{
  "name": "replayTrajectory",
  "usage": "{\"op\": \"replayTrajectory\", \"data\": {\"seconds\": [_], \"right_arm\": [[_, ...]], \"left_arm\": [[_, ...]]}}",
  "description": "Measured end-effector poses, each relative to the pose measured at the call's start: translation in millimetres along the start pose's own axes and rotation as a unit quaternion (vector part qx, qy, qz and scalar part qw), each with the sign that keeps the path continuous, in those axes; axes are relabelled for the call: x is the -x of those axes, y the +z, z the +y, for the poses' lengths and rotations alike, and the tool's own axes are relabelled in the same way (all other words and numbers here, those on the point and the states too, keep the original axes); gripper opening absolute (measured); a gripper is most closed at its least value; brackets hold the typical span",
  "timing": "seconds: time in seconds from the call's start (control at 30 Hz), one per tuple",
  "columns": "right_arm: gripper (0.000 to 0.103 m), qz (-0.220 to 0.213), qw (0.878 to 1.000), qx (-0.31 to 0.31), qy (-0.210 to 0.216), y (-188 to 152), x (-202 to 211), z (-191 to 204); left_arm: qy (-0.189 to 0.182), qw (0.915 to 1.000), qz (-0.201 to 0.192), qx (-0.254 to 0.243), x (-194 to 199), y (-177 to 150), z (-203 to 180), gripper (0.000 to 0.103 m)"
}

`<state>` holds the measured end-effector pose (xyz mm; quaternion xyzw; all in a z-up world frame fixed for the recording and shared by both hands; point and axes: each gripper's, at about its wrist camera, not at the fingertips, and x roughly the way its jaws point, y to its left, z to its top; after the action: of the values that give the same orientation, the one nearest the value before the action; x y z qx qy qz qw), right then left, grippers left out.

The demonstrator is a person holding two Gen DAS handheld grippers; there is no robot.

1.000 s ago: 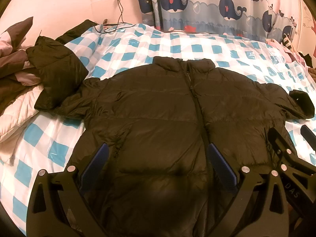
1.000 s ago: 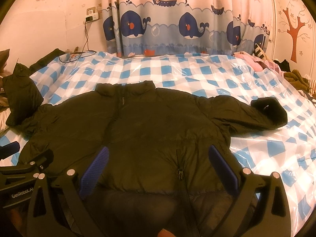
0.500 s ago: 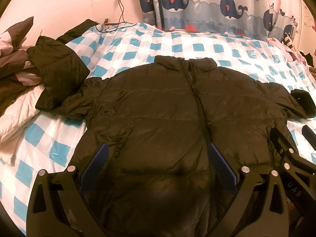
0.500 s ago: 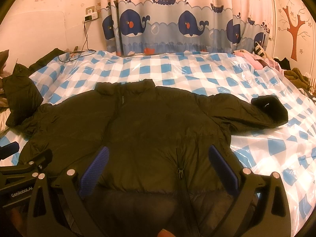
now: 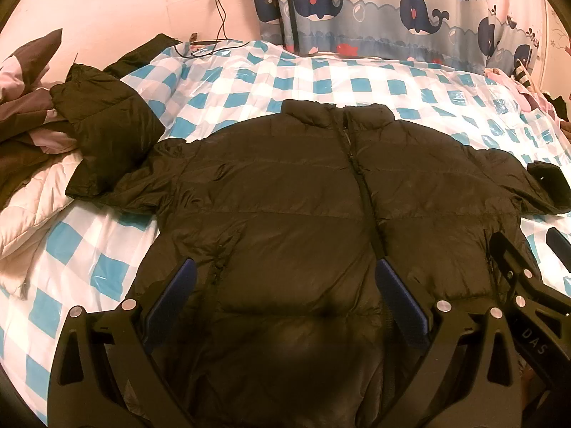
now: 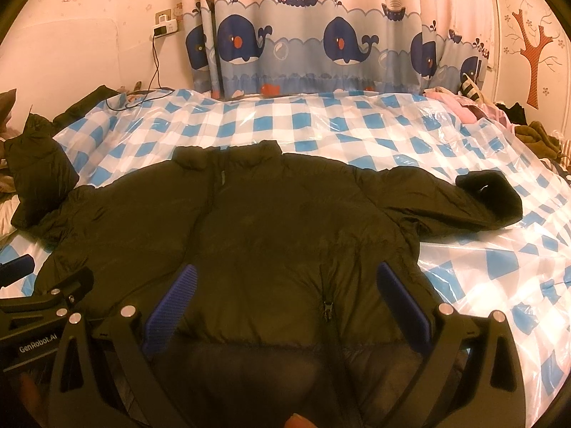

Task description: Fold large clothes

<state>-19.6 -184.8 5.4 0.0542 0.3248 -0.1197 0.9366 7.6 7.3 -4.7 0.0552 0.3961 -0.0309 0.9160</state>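
Both claws wide apart, nothing in either one! The left gripper [image 5: 283, 296] hangs over the lower front of the black puffer jacket [image 5: 321, 214], its blue-padded fingers [image 5: 171, 296] spread to either side of the jacket's left half, the right-hand pad sitting just over the zipper line; whether the pads actually press the fabric, I cannot tell. The right gripper [image 6: 285, 303] is just as spread, straddling the jacket's hem and the zipper pull [image 6: 327, 308], gripping nothing. Each gripper shows at the edge of the other's view, side by side near the hem.

The jacket lies front up, zipped, flat on the blue-and-white checked bed cover [image 6: 321, 121], collar [image 5: 337, 114] pointing away toward the whale curtain [image 6: 321, 35]. One sleeve [image 6: 464, 199] stretches out to the jacket's right, cuff resting on the cover. The other sleeve runs toward a second dark folded garment [image 5: 103, 128], touching it, beside a rumpled pile of bedding [image 5: 28, 192]. A fingertip [image 6: 298, 421] peeks in at the bottom of the right wrist view.
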Motion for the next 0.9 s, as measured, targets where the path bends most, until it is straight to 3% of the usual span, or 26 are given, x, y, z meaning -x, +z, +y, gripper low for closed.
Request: {"op": "replayTrajectory", "data": {"seconds": [0.77, 0.9], "right_arm": [[0.097, 0.013, 1.000, 0.010, -0.003, -3, -7, 5], [0.097, -0.044, 0.999, 0.013, 0.029, 19, 15, -14]], "left_arm": [[-0.001, 1.0000, 0.003, 0.003, -4, -2, 6, 0.097], [-0.003, 0.9999, 0.002, 0.011, -6, 3, 12, 0.097]]}}
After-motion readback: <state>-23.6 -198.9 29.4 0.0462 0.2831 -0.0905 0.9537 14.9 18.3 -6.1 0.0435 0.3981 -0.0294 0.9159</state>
